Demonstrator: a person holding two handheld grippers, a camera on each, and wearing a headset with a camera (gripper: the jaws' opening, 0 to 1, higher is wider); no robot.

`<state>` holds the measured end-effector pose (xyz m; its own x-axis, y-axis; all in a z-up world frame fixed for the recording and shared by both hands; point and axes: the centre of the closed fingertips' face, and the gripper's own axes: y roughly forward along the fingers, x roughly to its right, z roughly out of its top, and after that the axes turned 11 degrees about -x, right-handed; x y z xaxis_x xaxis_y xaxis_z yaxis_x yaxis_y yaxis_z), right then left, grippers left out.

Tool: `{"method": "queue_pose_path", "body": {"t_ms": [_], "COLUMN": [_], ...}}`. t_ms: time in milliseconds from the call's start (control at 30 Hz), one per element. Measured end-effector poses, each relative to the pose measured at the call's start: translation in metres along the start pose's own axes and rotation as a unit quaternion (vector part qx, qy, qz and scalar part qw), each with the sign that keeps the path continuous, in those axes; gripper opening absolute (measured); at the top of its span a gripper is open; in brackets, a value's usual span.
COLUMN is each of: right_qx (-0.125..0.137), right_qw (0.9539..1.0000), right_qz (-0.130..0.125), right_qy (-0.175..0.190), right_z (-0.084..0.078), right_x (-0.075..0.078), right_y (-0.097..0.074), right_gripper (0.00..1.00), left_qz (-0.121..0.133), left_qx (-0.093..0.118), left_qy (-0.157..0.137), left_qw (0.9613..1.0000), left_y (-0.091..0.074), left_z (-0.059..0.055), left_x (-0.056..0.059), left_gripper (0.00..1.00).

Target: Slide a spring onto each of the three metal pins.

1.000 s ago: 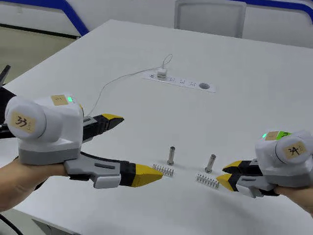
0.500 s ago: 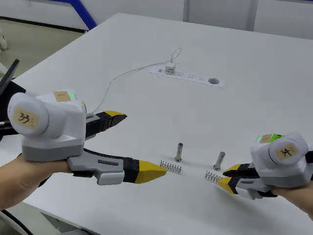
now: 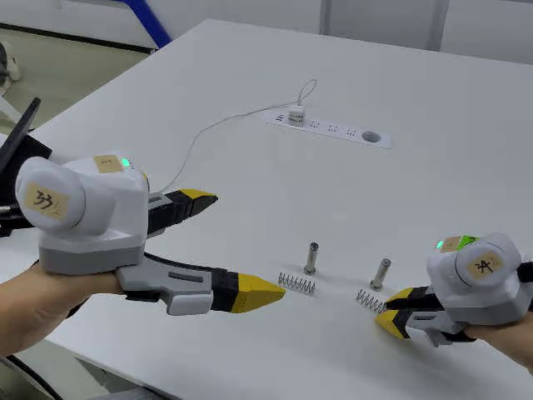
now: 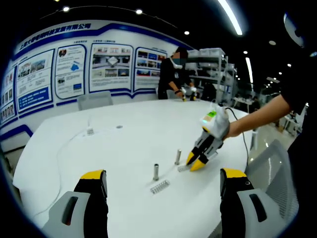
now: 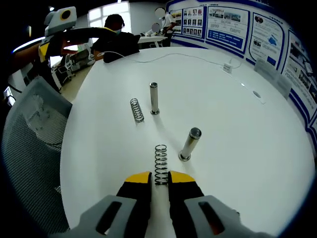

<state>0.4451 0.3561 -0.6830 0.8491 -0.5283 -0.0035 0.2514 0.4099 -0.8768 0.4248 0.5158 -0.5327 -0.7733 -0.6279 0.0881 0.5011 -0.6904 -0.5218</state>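
Two metal pins stand upright on the white table (image 3: 250,100), the left pin (image 3: 311,257) and the right pin (image 3: 381,272). One spring (image 3: 297,283) lies flat in front of the left pin. A second spring (image 3: 366,300) lies by the right pin, and my right gripper (image 3: 396,308) is at its near end. In the right gripper view the jaws of the right gripper (image 5: 160,178) have closed in on that spring (image 5: 160,163), which still rests on the table beside a pin (image 5: 189,144). My left gripper (image 3: 235,246) hovers wide open, left of the first spring, holding nothing.
A white power strip (image 3: 329,129) with a plugged adapter and a thin cable (image 3: 216,129) lies farther back on the table. The table's near edge runs just under both grippers. A mesh chair (image 5: 29,139) stands beside the table. A person (image 4: 173,69) stands at the far side.
My right gripper has edged forward so the spring's near end now sits between its tips. The left gripper holds its place, still open. The head camera has shifted a little.
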Motion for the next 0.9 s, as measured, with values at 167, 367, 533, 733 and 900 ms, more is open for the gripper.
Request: {"method": "queue_pose_path", "body": {"t_ms": [167, 367, 533, 733, 900], "right_qx": [0.003, 0.005, 0.009, 0.02, 0.024], "right_qw": [1.0, 1.0, 0.9999, 0.9997, 0.9995], "right_qz": [0.002, 0.002, -0.002, -0.007, -0.013], "right_qy": [0.002, 0.0, -0.006, -0.014, -0.017], "right_z": [0.0, 0.001, 0.002, 0.006, 0.003], "right_x": [-0.001, -0.001, -0.004, -0.003, 0.001], "right_y": [0.0, 0.0, -0.003, -0.019, -0.03], "right_gripper": [0.12, 0.11, 0.11, 0.11, 0.11], "left_qz": [0.001, -0.003, -0.011, -0.027, -0.029], "left_qx": [0.004, -0.002, -0.007, -0.012, -0.008], "left_qy": [-0.006, -0.002, 0.005, 0.013, 0.025], "left_qw": [1.0, 1.0, 0.9999, 0.9995, 0.9992], "left_y": [-0.003, -0.002, 0.001, 0.007, 0.012], "left_z": [0.001, -0.001, 0.001, 0.005, 0.01], "left_x": [-0.001, 0.004, 0.01, 0.02, 0.026], "left_gripper": [0.96, 0.96, 0.96, 0.91, 0.91]}}
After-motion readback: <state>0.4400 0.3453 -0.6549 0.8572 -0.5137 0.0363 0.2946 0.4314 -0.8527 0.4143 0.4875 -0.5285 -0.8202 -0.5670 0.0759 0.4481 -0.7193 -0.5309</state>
